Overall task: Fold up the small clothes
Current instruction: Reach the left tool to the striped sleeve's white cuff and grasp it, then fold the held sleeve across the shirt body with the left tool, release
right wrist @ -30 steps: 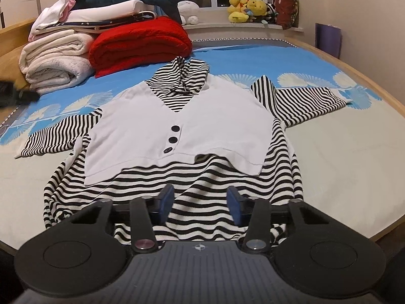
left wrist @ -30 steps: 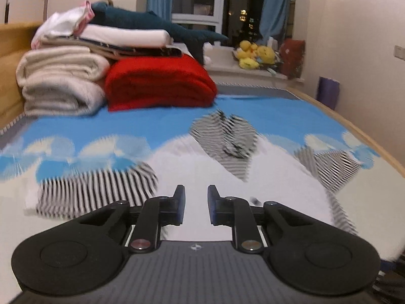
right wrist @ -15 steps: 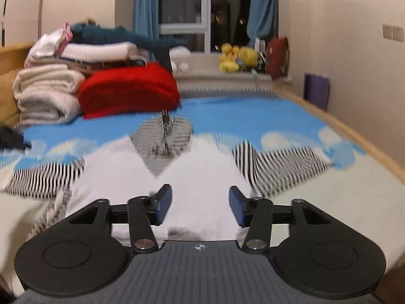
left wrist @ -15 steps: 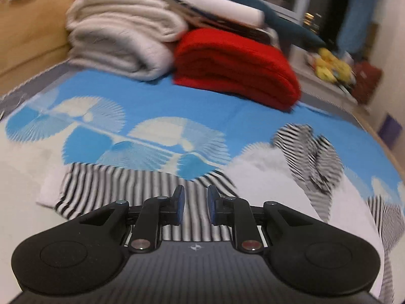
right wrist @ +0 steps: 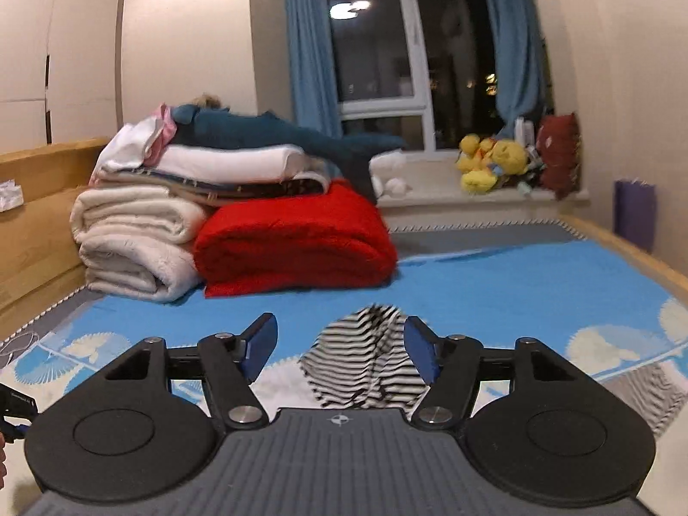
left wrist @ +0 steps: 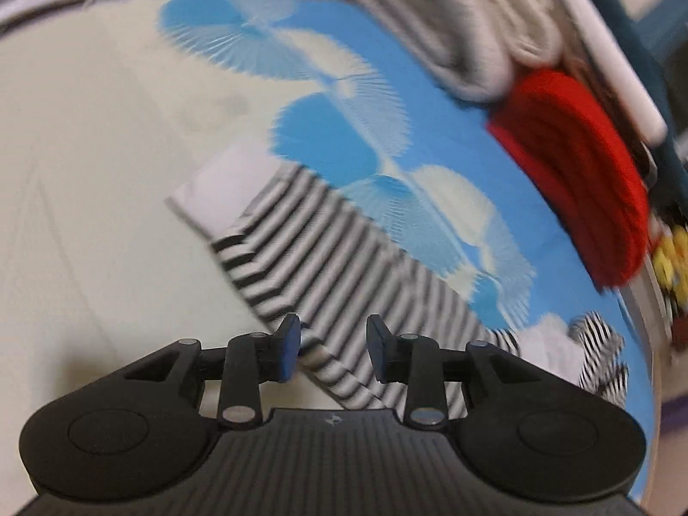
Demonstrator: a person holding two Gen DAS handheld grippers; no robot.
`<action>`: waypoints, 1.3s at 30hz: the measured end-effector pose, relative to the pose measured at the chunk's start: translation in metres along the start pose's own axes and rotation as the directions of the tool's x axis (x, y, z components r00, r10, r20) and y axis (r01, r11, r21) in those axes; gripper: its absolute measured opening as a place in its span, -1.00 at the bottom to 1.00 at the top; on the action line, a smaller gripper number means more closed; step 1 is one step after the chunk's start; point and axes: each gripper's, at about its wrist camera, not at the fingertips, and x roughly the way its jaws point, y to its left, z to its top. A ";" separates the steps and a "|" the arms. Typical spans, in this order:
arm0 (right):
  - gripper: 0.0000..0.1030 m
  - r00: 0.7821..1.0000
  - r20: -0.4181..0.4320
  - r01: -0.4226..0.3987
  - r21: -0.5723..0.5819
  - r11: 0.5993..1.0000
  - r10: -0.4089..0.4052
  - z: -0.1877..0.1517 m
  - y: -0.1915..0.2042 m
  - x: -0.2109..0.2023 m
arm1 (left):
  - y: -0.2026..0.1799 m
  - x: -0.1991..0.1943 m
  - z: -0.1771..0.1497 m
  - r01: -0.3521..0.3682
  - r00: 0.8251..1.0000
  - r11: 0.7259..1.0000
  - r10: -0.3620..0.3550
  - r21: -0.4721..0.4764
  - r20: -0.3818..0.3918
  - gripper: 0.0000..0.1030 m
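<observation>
A small black-and-white striped top with a white vest front lies flat on the bed. In the left wrist view its striped sleeve (left wrist: 327, 258) with a white cuff (left wrist: 223, 189) stretches toward the upper left. My left gripper (left wrist: 333, 346) is open and hovers over the sleeve's near part, holding nothing. In the right wrist view the striped hood (right wrist: 365, 357) lies just past my right gripper (right wrist: 339, 348), which is open wide and empty. The vest body is mostly hidden below that gripper.
A blue and cream patterned bedsheet (right wrist: 516, 284) covers the bed. Folded cream blankets (right wrist: 129, 249), a red blanket (right wrist: 292, 245) and a stack with a blue shark toy (right wrist: 266, 133) sit at the head. Yellow plush toys (right wrist: 490, 163) sit on the window sill. A wooden bed rail (right wrist: 623, 245) runs along the right.
My left gripper has swung left and tilted down over the sleeve and opened wider. My right gripper has moved forward and lower toward the hood and opened wider.
</observation>
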 end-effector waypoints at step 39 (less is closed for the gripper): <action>-0.48 0.951 -0.277 0.187 0.167 0.968 -0.136 -0.050 -0.074 0.064 | -0.256 -0.075 -0.181 0.605 0.764 0.532 -0.597 0.592 -0.244 -0.51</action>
